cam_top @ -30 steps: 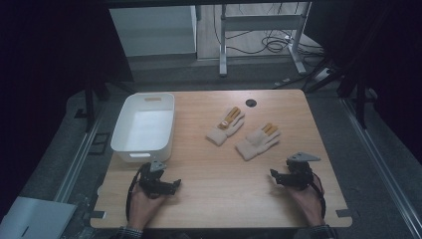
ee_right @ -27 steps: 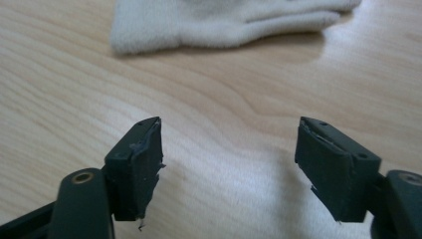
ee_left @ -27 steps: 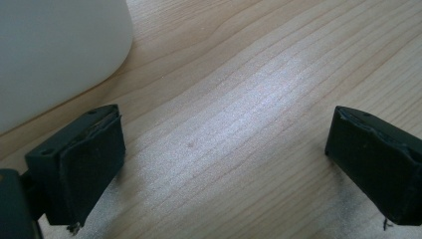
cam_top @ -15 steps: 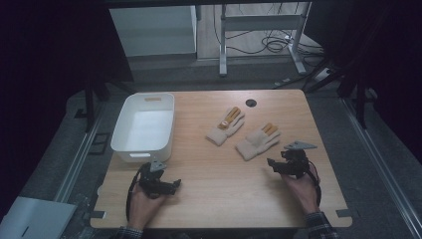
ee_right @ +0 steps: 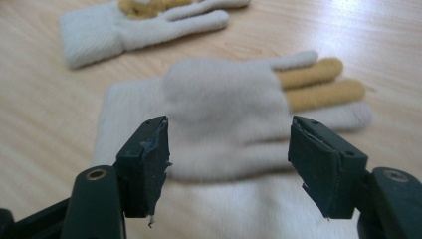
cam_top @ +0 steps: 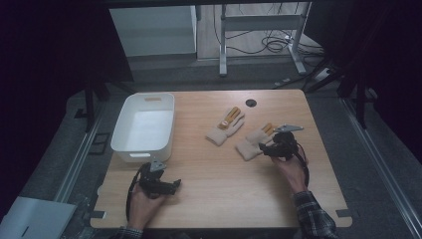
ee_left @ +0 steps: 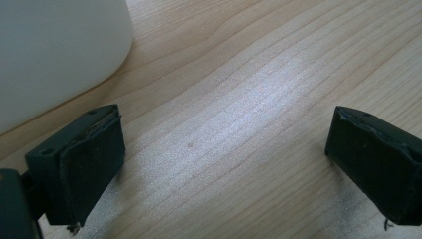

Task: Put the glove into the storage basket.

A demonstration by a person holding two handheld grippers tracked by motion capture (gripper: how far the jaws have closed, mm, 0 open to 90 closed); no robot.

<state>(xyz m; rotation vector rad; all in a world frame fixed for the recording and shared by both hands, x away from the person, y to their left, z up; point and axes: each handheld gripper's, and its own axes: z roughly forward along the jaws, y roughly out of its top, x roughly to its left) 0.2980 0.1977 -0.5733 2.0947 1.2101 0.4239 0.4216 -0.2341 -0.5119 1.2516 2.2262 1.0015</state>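
High view: I take the bin [cam_top: 144, 127] as my reference. It stands at the left of the table [cam_top: 224, 199]. The far glove [cam_top: 226, 126] lies to the right of the bin. The near glove [cam_top: 253, 143] lies farther right of the bin and slightly closer to me. My right gripper [cam_top: 271, 149] sits at the near glove's right edge, well apart from the bin. My left gripper [cam_top: 171, 186] rests on the table just in front of the bin, near its front wall.

Left gripper view: the jaws stand wide apart, with bare table [ee_left: 239, 114] between them. The bin's [ee_left: 54, 50] white wall rises just beyond the left jaw, upper left.

Right gripper view: the jaws have just been closing but stand apart. The near glove [ee_right: 224, 114] lies between and just beyond them; the pads do not press on it. Its two mustard fingers point right. The far glove [ee_right: 134, 25] lies beyond it, at the top of the view.
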